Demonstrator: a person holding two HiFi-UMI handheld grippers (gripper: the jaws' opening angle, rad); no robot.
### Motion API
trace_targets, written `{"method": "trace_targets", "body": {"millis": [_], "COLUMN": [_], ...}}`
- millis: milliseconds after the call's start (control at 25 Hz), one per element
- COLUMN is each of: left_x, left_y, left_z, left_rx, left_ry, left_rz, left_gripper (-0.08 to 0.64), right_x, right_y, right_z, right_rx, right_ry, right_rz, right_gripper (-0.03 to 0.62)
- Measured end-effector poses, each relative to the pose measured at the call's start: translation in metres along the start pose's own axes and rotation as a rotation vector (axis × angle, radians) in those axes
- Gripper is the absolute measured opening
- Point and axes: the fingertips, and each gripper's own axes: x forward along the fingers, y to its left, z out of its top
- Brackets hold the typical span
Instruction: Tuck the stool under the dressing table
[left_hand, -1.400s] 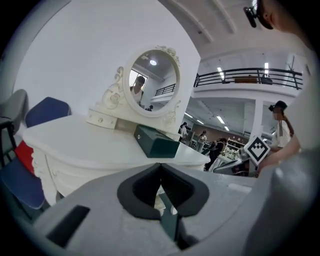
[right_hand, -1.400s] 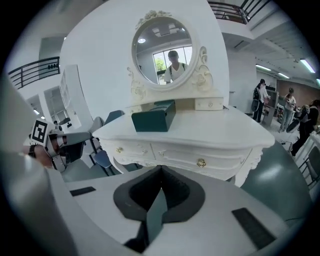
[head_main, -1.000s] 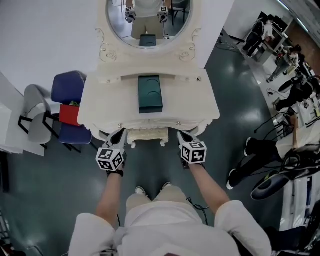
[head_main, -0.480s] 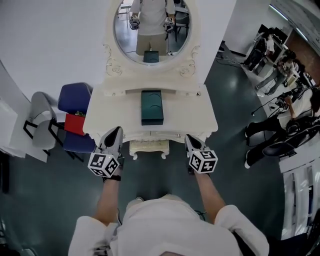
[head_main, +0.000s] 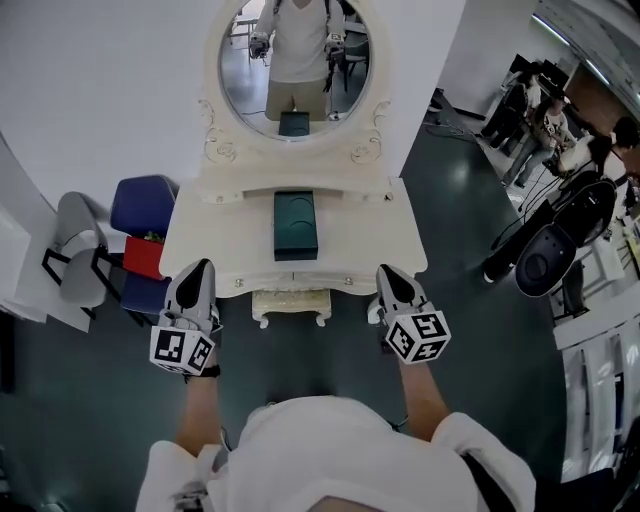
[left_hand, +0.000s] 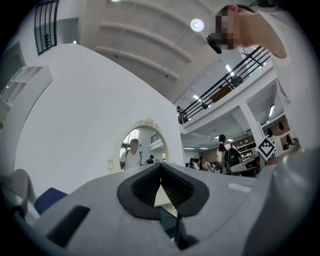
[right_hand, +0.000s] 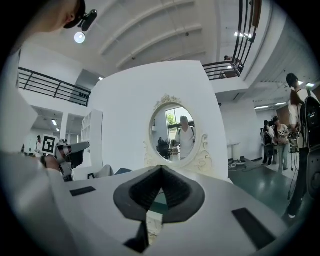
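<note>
Head view: stool (head_main: 291, 303) pushed in under dressing table (head_main: 220, 240), only front edge + legs showing, so task prob. done. L gripper (head_main: 197, 268) and R gripper (head_main: 388, 272) both closed tight, nothing btwn jaws, held off front corners, clear of table; likely no more contact needed. Green box (head_main: 296, 224) centred on top.

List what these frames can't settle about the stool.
Stool: head view, dressing table top covers all but its front edge; how far under, unclear.
Stool in gripper views: left tool and right tool bodies fill the lower frame.
Bystanders: head view, small and cut by the right edge.
</note>
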Motion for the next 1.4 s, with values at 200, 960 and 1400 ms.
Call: {"method": "trace_targets", "body": {"millis": [200, 960, 1400], "left_x": [-0.015, -0.023, -0.034], "left_y": [-0.004, -0.007, -0.005], "left_z": [0.025, 0.017, 0.014], "left_rx": [0.068, 0.085, 0.075], "left_ry": [-0.062, -0.019, 0.009], "left_rz": [0.039, 0.060, 0.082], "left_gripper": [0.017, 0.017, 0.017], "right_x": [-0.022, -0.011, -0.008], "right_y": [0.002, 0.018, 0.025], "right_z": [0.029, 0.020, 0.016], "right_rx": [-0.042, -0.090, -0.077], "right_ry": [-0.059, -0.056, -0.040], "right_rz": [-0.015, 0.027, 0.049], "right_gripper": [0.000, 0.000, 0.000]}}
